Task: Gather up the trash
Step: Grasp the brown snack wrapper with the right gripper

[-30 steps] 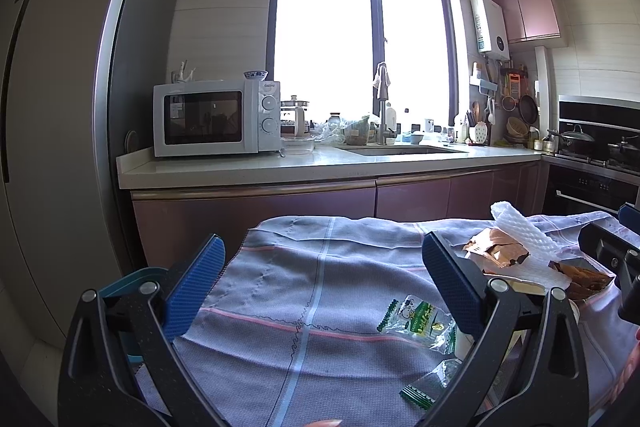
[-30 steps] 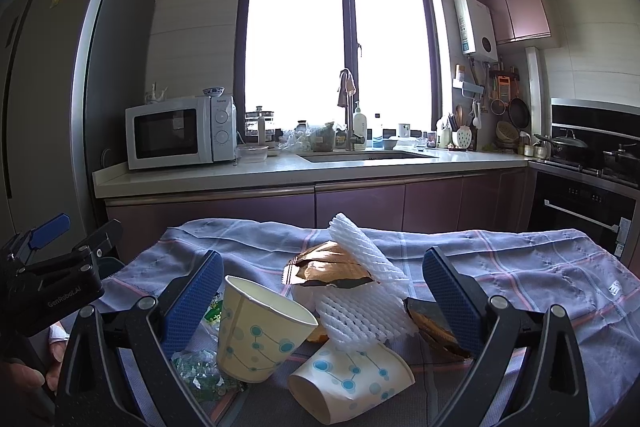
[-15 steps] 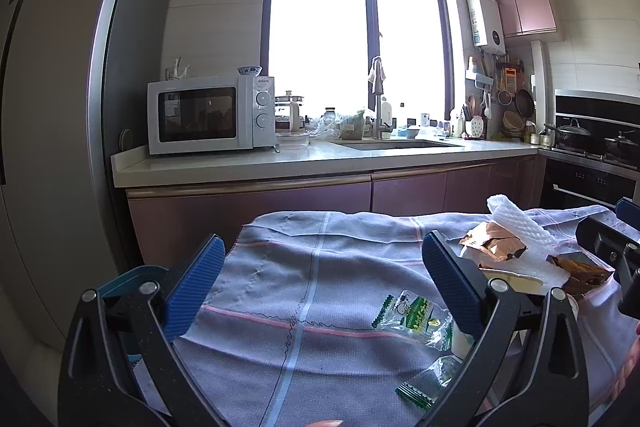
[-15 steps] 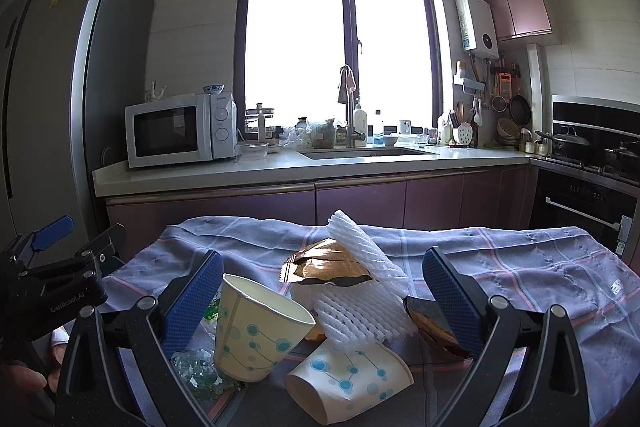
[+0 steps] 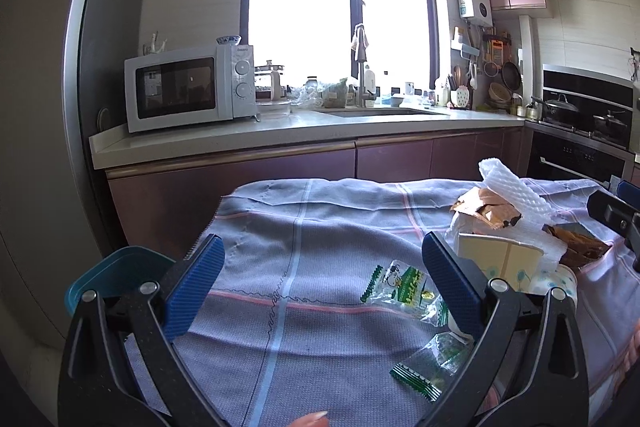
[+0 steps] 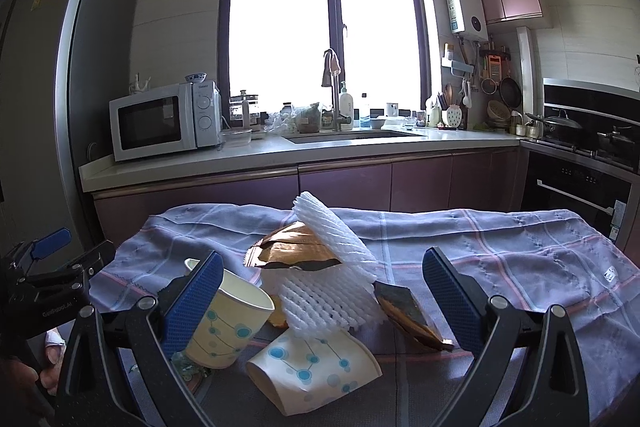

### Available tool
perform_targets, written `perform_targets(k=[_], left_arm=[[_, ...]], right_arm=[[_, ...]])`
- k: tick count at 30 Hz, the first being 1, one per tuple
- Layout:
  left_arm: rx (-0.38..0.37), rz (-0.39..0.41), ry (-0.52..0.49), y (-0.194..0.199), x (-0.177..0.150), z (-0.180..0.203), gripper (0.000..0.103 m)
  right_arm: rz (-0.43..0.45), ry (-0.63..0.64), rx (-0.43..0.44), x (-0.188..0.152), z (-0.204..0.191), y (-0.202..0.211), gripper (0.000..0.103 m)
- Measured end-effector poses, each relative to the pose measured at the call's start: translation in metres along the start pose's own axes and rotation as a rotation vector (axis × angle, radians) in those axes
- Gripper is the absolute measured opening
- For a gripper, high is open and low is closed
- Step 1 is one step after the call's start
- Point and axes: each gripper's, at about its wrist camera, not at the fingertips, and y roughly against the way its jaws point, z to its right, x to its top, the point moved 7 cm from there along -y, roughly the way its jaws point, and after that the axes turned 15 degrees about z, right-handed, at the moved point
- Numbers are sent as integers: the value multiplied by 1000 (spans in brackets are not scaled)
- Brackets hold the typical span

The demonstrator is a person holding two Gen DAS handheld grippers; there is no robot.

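Observation:
Trash lies on a grey checked tablecloth. My left gripper is open and empty above the cloth, with two clear green snack wrappers to its right. My right gripper is open and empty over a pile: an upright paper cup, a paper cup on its side, white foam netting, a brown foil bag and a dark wrapper. The pile also shows in the left wrist view.
A teal bin stands beside the table's left edge. Behind the table runs a kitchen counter with a microwave and a sink. A fridge stands on the left, an oven on the right.
Both grippers have drifted slightly; the view has shifted a little. Both stay open and empty, and the trash has not moved.

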Motion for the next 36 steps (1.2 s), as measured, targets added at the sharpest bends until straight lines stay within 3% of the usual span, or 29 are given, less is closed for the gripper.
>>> perform_targets(k=[3, 12, 15, 20, 22, 23, 25, 27, 29, 32, 36], left_arm=[[-49, -56, -7, -8, -12, 7, 97], [-267, -191, -11, -19, -47, 45, 97], [-318, -221, -34, -18, -55, 57, 97], [-402, -271, -59, -10, -66, 73, 96], [-425, -292, -67, -6, -69, 76, 90], [-435, -304, -71, -5, -71, 78, 87], [-452, -332, -74, -3, -76, 81, 70], [-468, -363, -59, -2, -82, 83, 63], [-480, -380, -50, -1, -86, 83, 54], [-488, -378, -57, 4, -88, 81, 45], [-503, -365, -50, 11, -85, 80, 30]], right_arm=[[5, -14, -24, -5, 17, -5, 96], [-146, -8, -82, -30, 59, -14, 96], [-154, -44, -73, -39, 65, -19, 96], [-193, -43, -50, -49, 66, -24, 82], [-201, -49, -40, -52, 66, -26, 76], [-205, -53, -32, -53, 66, -27, 68], [-219, -61, -24, -55, 66, -30, 58], [-226, -65, -22, -57, 68, -30, 52], [-228, -79, -10, -59, 71, -30, 35], [-230, -85, -3, -60, 73, -29, 20], [-220, -85, -3, -55, 75, -25, 11]])
